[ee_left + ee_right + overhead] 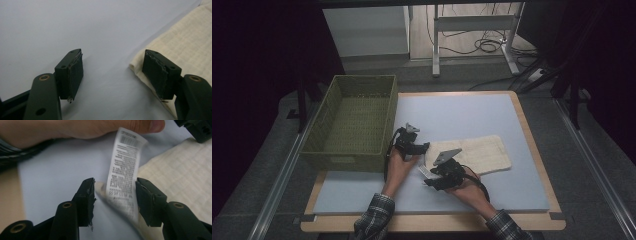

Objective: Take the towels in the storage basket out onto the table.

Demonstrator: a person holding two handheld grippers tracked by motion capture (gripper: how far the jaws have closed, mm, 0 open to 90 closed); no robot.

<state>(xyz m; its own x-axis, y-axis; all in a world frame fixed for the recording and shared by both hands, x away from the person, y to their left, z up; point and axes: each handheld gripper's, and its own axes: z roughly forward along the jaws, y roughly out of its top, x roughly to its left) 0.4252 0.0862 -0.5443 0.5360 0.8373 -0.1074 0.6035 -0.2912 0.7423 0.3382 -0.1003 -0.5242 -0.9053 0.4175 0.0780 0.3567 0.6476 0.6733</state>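
Observation:
A folded cream cloth (484, 151) lies on the pale blue mat (462, 110) in the high view. My left gripper (424, 146) sits at the cloth's left end. In the left gripper view it (112, 72) is open, its right jaw over the cloth's corner (185, 42) and its left jaw over bare mat. My right gripper (428, 177) is just in front of that end. Its jaws (115, 197) stand open around the cloth's white printed label (123, 167), which sticks up blurred between the pads without being pinched. The cream cloth (180, 172) lies to its right.
A green woven basket (344, 161) stands at the mat's left, close behind the left hand. The left hand (75, 128) and part of its gripper (197, 128) cross the top of the right gripper view. The wooden table edge (432, 222) runs along the front.

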